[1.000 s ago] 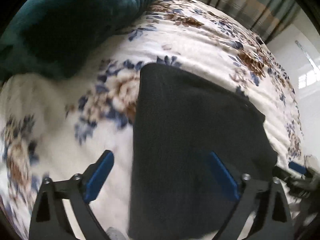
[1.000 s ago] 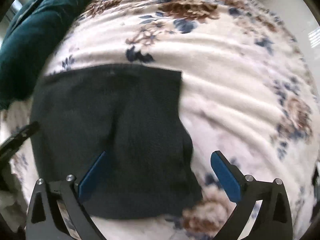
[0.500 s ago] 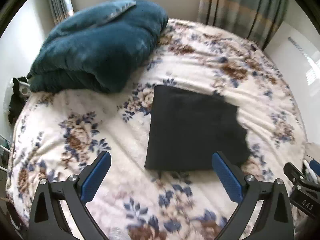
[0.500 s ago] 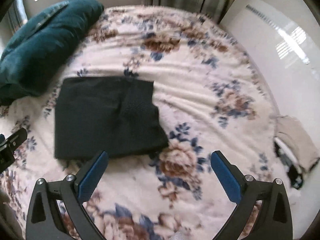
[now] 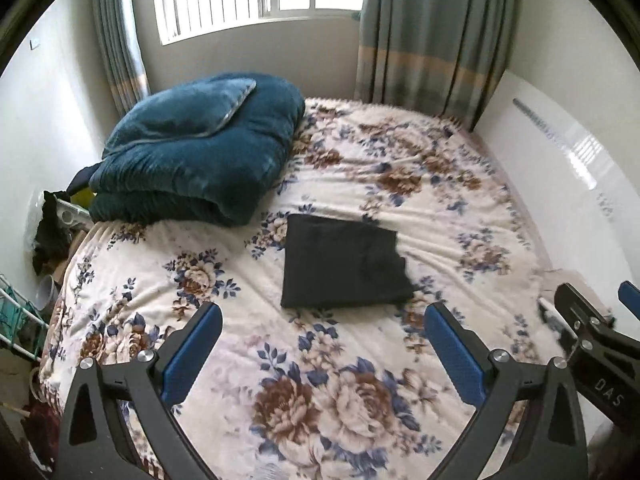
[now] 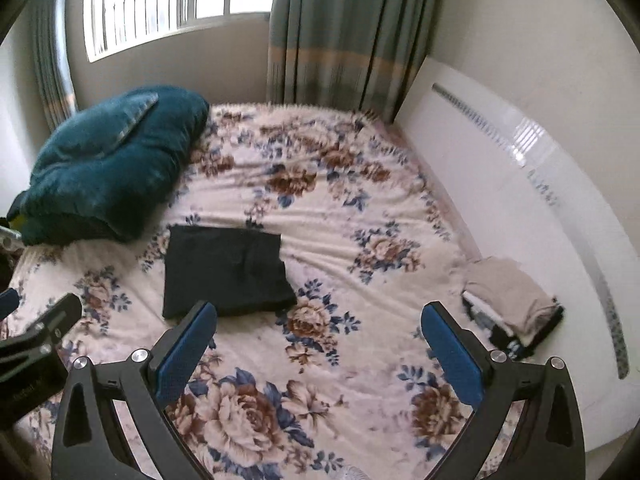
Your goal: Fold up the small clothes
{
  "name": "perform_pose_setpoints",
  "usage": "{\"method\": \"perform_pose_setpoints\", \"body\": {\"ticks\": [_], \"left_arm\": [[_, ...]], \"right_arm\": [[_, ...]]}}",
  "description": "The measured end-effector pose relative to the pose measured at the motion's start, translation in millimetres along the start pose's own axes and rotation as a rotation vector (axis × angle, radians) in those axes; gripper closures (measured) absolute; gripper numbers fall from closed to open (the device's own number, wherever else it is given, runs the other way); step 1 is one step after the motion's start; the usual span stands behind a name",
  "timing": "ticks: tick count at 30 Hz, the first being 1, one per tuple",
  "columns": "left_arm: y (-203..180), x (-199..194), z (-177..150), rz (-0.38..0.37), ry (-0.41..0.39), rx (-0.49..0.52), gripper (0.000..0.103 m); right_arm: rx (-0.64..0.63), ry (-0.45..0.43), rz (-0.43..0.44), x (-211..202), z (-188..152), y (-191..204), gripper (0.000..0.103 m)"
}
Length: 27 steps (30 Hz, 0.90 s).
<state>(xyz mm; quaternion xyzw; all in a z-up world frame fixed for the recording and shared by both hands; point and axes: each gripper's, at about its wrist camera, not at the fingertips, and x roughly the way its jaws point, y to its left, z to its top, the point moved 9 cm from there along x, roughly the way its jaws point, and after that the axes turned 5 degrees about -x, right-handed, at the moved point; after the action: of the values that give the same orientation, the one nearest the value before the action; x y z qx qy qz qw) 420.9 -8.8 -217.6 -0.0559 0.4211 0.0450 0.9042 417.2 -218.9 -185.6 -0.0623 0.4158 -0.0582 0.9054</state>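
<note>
My left gripper point(image 5: 324, 354) is showing black triangular-cutout arms, silver screws at the joints and ribbed blue pads point(image 5: 192, 354) on the fingers. My right gripper point(image 6: 318, 354) is looking identical: black frame, silver screws, blue pads point(image 6: 450, 354). White lettering reading "DAS" is showing on the right gripper's black body, seen from the left camera.

Folded black garment point(image 6: 224, 270) — flat on floral bedspread point(image 6: 360, 208), near teal quilt point(image 6: 108, 164). Folded clothes stack point(image 6: 512, 304) at right edge. Right gripper point(image 6: 318, 346) — jaws apart, empty.
</note>
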Motion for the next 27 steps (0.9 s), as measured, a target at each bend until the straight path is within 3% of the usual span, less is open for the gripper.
{"method": "perform_pose_setpoints", "body": {"ticks": [6,14,27], "left_arm": [[-4,-73,1,-0.009,-0.068,-0.001,0.0],[6,-139,1,-0.004,-0.143,-0.013,0.0],[14,-174,-7,-0.024,-0.152,-0.031,0.0]], "right_arm": [[-0.007,-0.096,0.007,-97,5,-18,0.0],[0.0,-0.182,0.031,-186,5,-31,0.0],[-0.011,-0.22,0.038,-245,0,-36,0.0]]}}
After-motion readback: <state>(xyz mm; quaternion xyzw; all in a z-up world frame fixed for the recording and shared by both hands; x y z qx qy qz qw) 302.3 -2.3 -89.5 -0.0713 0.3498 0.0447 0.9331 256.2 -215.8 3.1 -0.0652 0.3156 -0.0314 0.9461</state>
